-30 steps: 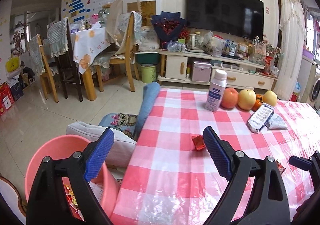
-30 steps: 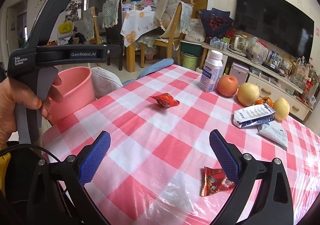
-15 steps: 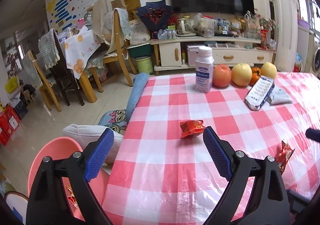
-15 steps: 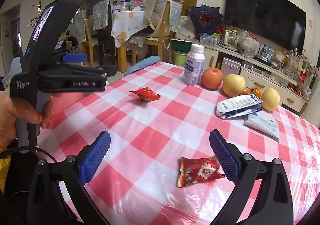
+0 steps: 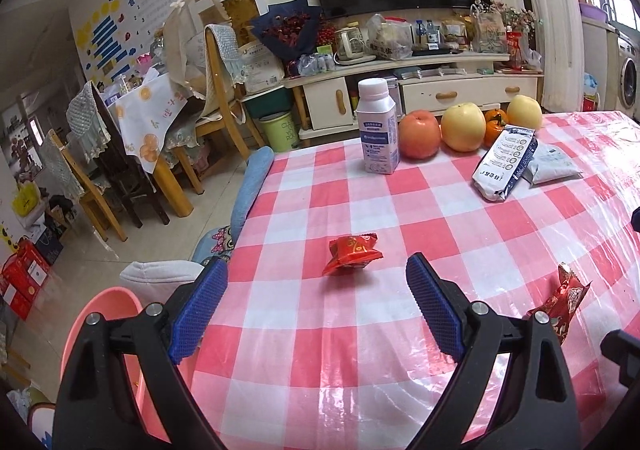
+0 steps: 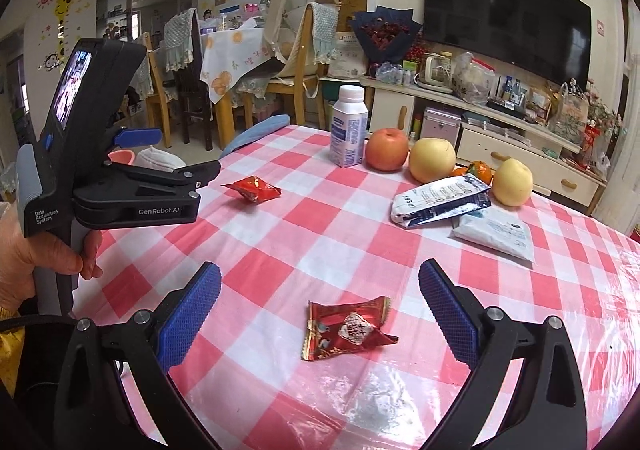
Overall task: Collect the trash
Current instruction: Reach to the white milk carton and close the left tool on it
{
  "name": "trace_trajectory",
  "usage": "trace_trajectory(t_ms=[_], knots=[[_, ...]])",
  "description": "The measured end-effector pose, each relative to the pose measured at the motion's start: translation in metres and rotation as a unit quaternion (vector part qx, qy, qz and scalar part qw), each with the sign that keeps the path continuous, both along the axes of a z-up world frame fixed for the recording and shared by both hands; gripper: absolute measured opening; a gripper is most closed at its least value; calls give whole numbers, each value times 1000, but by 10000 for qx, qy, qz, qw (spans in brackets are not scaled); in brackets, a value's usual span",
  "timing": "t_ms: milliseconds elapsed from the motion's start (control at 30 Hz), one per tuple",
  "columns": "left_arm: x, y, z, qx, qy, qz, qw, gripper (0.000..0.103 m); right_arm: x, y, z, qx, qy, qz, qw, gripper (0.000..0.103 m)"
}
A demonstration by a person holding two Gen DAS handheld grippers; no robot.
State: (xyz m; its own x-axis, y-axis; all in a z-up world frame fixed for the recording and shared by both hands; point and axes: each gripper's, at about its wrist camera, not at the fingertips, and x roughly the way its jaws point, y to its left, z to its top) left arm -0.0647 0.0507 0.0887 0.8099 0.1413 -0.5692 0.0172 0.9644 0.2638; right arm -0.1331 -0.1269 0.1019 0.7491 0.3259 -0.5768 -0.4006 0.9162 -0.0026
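Blue ribbed pads stand spread wide on both tools, nothing between them. Left hand-held gripper hovers over the left edge of the counter, which carries a pink-and-white checked cloth under clear plastic film. Just ahead of its pads lies a puffed red wrapper, long axis roughly across the view, crimped ends pointing left and right, slightly tilted.

Right hand-held gripper sits over the near edge, spread, framing a flattened red wrapper. That one lies flat, long axis slanting from near-left to far-right, one twisted end pointing toward the far right.

Pink bin stands below the counter's left edge, beside the left tool.

Step in hand, as I judge it: approach, each tool lined up on its own wrapper, no contact yet. Next move calls for lowering until the pads straddle the wrapper across its short width, then closing. The flat wrapper may slide on the slick film.

Toward the far edge: milk bottle, apples, two pouches. Probably not trash.
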Motion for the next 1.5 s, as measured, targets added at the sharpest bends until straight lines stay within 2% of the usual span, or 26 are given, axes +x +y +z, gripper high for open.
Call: trace_trajectory(t_ms=[200, 367, 467, 500, 600, 700, 733, 800, 933, 1067, 1200, 1300, 1367, 1433, 1500], knots=[[1, -16, -1, 112, 51, -79, 9999, 91, -2, -15, 2, 60, -24, -92, 9999, 98], [5, -31, 6, -10, 149, -327, 9994, 91, -1, -25, 1, 92, -49, -183, 9998, 98], [12, -43, 13, -247, 311, -701, 9968, 91, -1, -34, 4, 154, -118, -263, 9995, 98], [15, -47, 15, -345, 370, -828, 9953, 91, -2, -40, 6, 194, -154, -298, 9992, 98], [34, -66, 17, -819, 727, -1429, 9837, 91, 2, -57, 8, 337, -104, -429, 9985, 98], [51, -90, 13, -930, 937, -1825, 9743, 91, 5, -75, 8, 611, 15, -573, 9965, 98], [61, -101, 11, -990, 1026, -2026, 9688, 91, 6, -80, 8, 697, 75, -589, 9958, 98], [76, -119, 6, -912, 1082, -2193, 9653, 91, 6, -86, 8, 844, 135, -590, 9946, 98], [107, -159, -11, -684, 1268, -2600, 9548, 91, 7, -87, 5, 785, 244, -524, 9952, 98], [133, -187, -30, -496, 1410, -2790, 9486, 91, 8, -86, 3, 798, 316, -451, 9953, 98], [160, -204, -44, -586, 1497, -2832, 9455, 87, 11, -92, 2, 961, 412, -441, 9935, 98], [179, -206, -52, -692, 1598, -2768, 9450, 77, 13, -98, 1, 1086, 474, -447, 9919, 98], [192, -207, -60, -852, 1710, -2770, 9417, 64, 16, -103, 0, 1184, 541, -482, 9903, 98], [197, -208, -62, -931, 1646, -2788, 9415, 64, 18, -107, -1, 1313, 617, -501, 9881, 98], [200, -209, -62, -1025, 1647, -2877, 9379, 64, 20, -112, -2, 1409, 673, -541, 9863, 98]])
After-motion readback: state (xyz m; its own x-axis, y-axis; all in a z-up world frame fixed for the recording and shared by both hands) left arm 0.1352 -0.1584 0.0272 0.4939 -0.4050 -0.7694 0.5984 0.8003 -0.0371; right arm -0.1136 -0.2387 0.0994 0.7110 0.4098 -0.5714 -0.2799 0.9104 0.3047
